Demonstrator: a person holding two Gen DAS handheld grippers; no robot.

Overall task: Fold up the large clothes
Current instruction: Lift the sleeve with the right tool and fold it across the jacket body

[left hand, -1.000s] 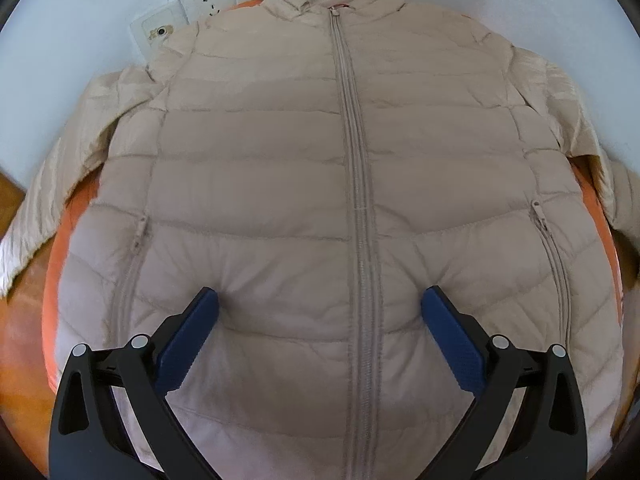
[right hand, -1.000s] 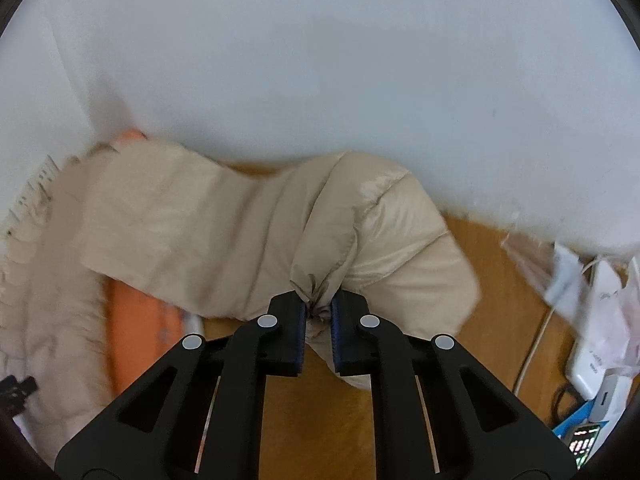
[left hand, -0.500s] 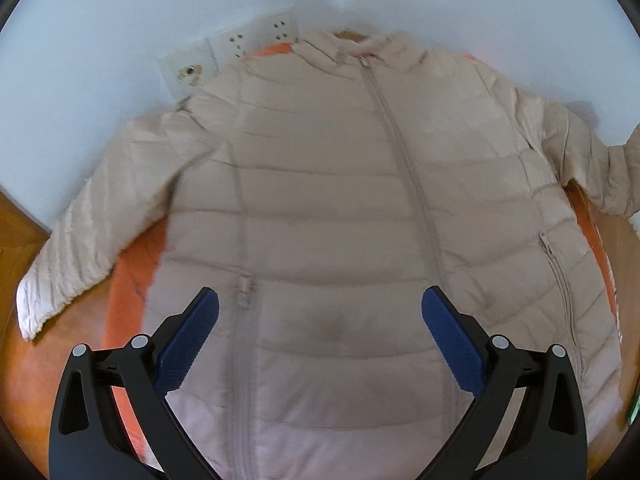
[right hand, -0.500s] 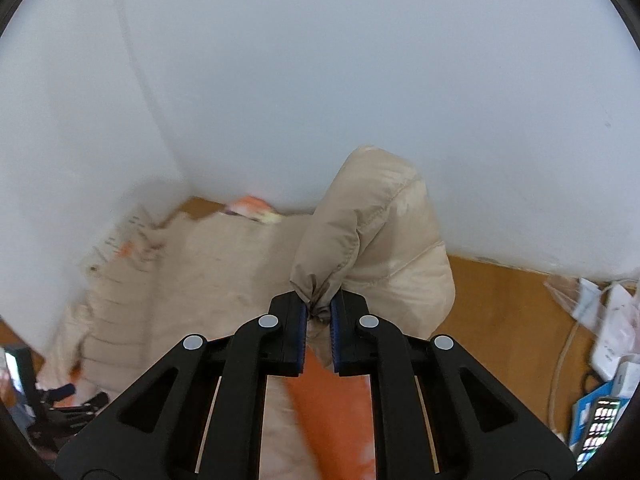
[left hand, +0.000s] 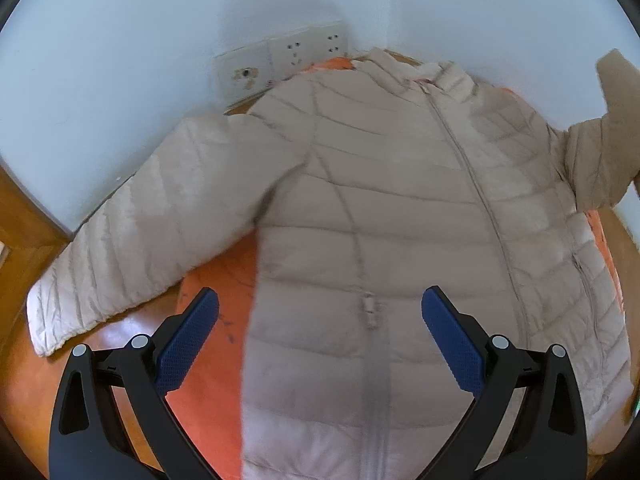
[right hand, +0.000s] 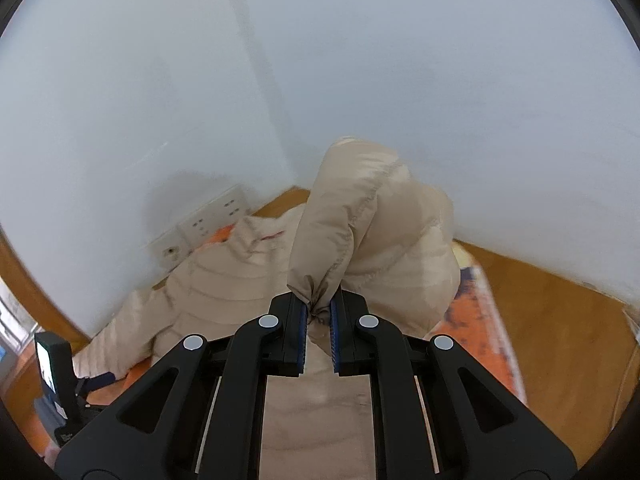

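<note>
A beige quilted puffer jacket (left hand: 400,208) lies front up, zipped, on an orange mat (left hand: 208,400). Its left sleeve (left hand: 132,236) lies spread toward the wooden table's left side. My left gripper (left hand: 318,340) is open and empty, hovering above the jacket's lower left part. My right gripper (right hand: 319,316) is shut on the cuff of the right sleeve (right hand: 352,216) and holds it raised above the jacket body (right hand: 224,292). The raised sleeve also shows in the left wrist view (left hand: 600,152) at the far right.
White walls meet in a corner behind the jacket, with a row of wall sockets (left hand: 280,60) just above the collar. The wooden tabletop (right hand: 560,320) extends to the right of the mat. The left gripper's body (right hand: 56,384) shows at the lower left of the right wrist view.
My right gripper has lifted the right sleeve off the table and swung it left, over the jacket. My left gripper has shifted left, toward the left sleeve, still open.
</note>
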